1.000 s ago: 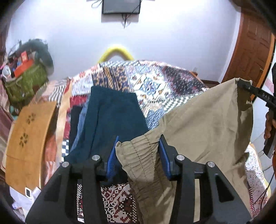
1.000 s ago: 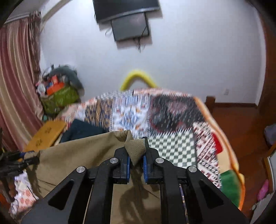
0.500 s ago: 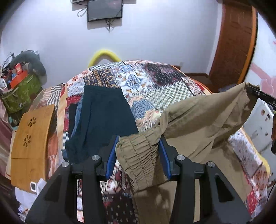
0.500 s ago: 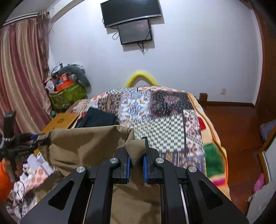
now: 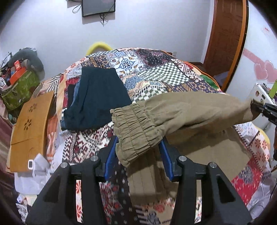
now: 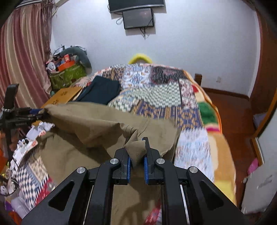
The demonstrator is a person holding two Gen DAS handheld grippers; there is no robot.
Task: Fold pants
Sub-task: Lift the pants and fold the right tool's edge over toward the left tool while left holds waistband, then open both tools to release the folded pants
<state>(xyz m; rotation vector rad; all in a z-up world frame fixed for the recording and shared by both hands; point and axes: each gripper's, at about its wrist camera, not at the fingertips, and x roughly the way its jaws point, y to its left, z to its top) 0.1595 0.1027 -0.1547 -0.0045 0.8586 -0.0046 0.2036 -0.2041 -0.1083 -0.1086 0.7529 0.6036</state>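
Matt khaki cloth pants (image 5: pixel 190 110) lie over a patterned cloth quilt (image 5: pixel 155 72).

One pair of khaki pants (image 5: pixel 187 110). Two grippers: left (image 5: pixel 138 152), right (image 6: pixel 136 155). One bed (image 5: pixel 155 69). One dark folded pile (image 5: pixel 97 97), far left. Two wall screens (image 6: pixel 136 12). One wooden board (image 5: pixel 29 124), left. One curtain (image 6: pixel 22 57). One door (image 5: pixel 226 34), far right.

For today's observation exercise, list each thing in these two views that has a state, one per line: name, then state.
Khaki pants: lifted, stretched between both tools, lower part draped on the bed.
Left hand-held gripper: shut on the elastic waistband.
Right hand-held gripper: shut on a fabric corner.
Dark garment: folded, lying on the quilt.
Wall screen: off.
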